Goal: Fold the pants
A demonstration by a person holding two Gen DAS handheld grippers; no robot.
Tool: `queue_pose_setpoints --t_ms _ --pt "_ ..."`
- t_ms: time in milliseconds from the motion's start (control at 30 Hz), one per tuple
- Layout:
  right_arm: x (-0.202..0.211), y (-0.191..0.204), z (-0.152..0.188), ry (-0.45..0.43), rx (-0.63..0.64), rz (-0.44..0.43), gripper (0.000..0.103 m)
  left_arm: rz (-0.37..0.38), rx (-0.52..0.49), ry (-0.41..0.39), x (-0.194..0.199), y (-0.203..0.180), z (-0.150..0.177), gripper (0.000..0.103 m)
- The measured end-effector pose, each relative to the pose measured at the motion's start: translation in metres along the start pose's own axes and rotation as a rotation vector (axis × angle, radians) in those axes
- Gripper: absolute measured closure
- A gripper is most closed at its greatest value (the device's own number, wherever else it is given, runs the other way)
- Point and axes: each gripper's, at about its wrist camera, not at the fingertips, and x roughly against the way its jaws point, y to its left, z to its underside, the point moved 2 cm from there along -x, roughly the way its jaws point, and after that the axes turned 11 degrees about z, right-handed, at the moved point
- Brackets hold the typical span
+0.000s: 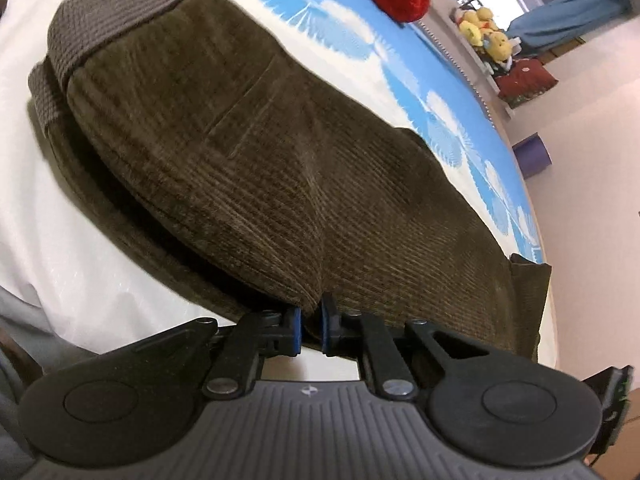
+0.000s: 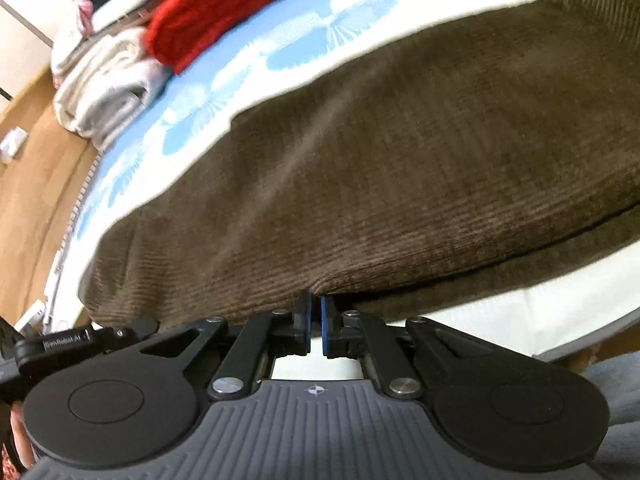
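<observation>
Brown corduroy pants [image 1: 248, 152] are lying folded on the bed [image 1: 72, 264], both left tongs [image 1: 311, 326] and right tongs [image 2: 315, 324] pinching their near edge.

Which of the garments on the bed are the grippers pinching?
The brown corduroy pants, nearest both cameras: the left gripper and right gripper each clamp their near edge. The red knit and white folded pile lie untouched farther back.
</observation>
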Motion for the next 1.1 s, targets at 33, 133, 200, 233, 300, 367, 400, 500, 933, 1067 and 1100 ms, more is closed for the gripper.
queue_pose_setpoints --t_ms 33,133,200,233,300,367,400,500,933,1067,1100 --pt "-0.002 0.0 -0.001 0.006 -0.007 0.001 0.099 0.004 0.007 -0.003 0.001 0.002 -0.001 0.089" --pt "-0.001 0.0 -0.002 0.009 -0.011 0.001 0.099 0.008 0.007 -0.011 0.005 0.002 -0.001 0.08" --pt "0.0 0.0 -0.002 0.014 -0.014 -0.012 0.094 0.01 0.011 -0.042 0.014 0.003 -0.003 0.071" --pt "0.001 -0.001 0.0 0.022 -0.016 -0.031 0.093 0.005 0.01 -0.073 0.022 0.005 -0.006 0.06" --pt "0.003 -0.003 -0.001 0.058 -0.041 -0.093 0.067 -0.011 0.015 -0.155 0.039 0.01 -0.011 0.042" --pt "0.006 0.003 0.0 0.09 -0.037 -0.187 0.055 -0.054 0.033 -0.235 0.055 0.016 -0.017 0.022" --pt "0.008 0.007 0.0 0.099 -0.017 -0.239 0.055 -0.08 0.055 -0.272 0.062 0.022 -0.021 0.021" --pt "0.018 0.023 -0.001 0.071 0.05 -0.366 0.055 -0.138 0.117 -0.325 0.074 0.037 -0.029 0.04" --pt "-0.012 0.056 -0.002 -0.083 0.21 0.057 0.062 -0.24 0.124 -0.324 0.082 0.054 -0.029 0.091" --pt "-0.005 0.056 -0.001 -0.102 0.227 0.047 0.061 -0.328 0.077 -0.433 0.097 0.042 -0.026 0.042" --pt "-0.004 0.052 -0.001 -0.101 0.219 0.037 0.061 -0.353 0.052 -0.463 0.101 0.037 -0.025 0.034"
